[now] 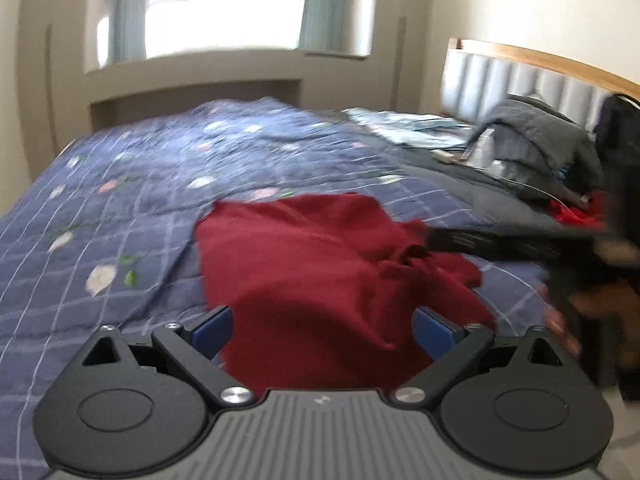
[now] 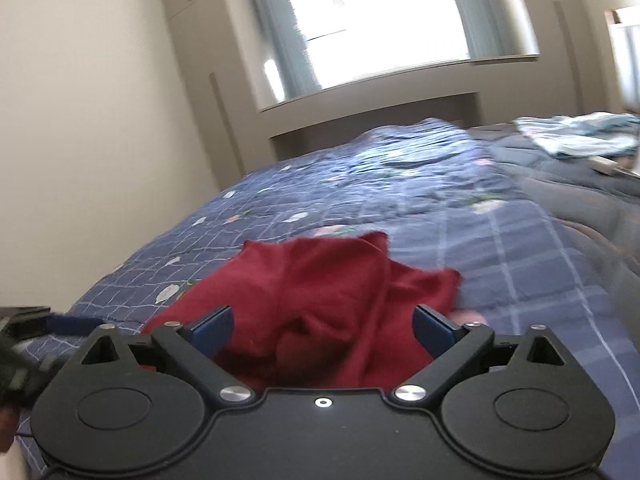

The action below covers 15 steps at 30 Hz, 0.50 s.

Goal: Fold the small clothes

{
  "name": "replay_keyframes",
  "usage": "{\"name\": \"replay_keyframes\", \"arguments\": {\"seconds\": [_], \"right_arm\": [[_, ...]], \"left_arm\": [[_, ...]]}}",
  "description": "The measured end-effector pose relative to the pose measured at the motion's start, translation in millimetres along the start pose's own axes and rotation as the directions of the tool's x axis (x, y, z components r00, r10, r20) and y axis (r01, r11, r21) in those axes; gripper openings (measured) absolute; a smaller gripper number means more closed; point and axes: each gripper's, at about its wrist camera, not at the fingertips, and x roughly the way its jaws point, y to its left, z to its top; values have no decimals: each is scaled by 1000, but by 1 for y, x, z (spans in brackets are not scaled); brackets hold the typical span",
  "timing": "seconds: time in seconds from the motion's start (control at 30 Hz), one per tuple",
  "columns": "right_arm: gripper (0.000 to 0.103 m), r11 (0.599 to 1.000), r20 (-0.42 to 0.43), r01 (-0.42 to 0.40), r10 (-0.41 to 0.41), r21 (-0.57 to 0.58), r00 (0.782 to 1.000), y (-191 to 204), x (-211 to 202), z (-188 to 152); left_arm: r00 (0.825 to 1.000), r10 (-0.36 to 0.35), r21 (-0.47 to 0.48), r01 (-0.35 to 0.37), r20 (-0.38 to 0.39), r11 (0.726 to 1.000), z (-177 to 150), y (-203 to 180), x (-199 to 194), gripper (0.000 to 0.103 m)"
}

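A dark red garment (image 1: 304,264) lies crumpled on the blue checked bedspread (image 1: 120,208). My left gripper (image 1: 323,326) is open, its blue pads on either side of the garment's near edge. The right gripper reaches in from the right in the left wrist view (image 1: 436,238), its tip at a bunched fold of the cloth. In the right wrist view the same garment (image 2: 320,292) lies between the open pads of my right gripper (image 2: 323,326). The left gripper shows at the far left of that view (image 2: 60,324).
A padded headboard (image 1: 520,76) stands at the right. A grey jacket (image 1: 532,136), dark bags and light clothes (image 2: 576,132) are piled near it. A window (image 1: 224,0) and a ledge lie beyond the bed. A wall (image 2: 80,140) runs along the left.
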Motion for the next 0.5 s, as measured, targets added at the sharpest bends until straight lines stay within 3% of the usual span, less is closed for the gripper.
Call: {"name": "replay_keyframes", "arguments": {"seconds": [0.1,0.2,0.27,0.43,0.5], "right_arm": [[82,1000,-51,-26,26,-4,998,-11,33,17],[66,999,-107,-28,29,16,994,-23,64,29],[58,1000,-131,-14,17,28,991,-30,78,34],[43,999,-162,-10,17,40,987,-39,94,38],[36,999,-169,-18,23,29,985,-39,96,38]], "left_arm": [[1000,-19,79,17,21,997,-3,-22,10,98],[999,-37,131,33,30,991,-2,-39,20,89],[998,-54,156,50,20,986,-1,-47,27,76],[998,-67,186,69,-19,980,-2,-56,39,25],[998,-59,187,62,-22,980,-3,-58,40,11]]}}
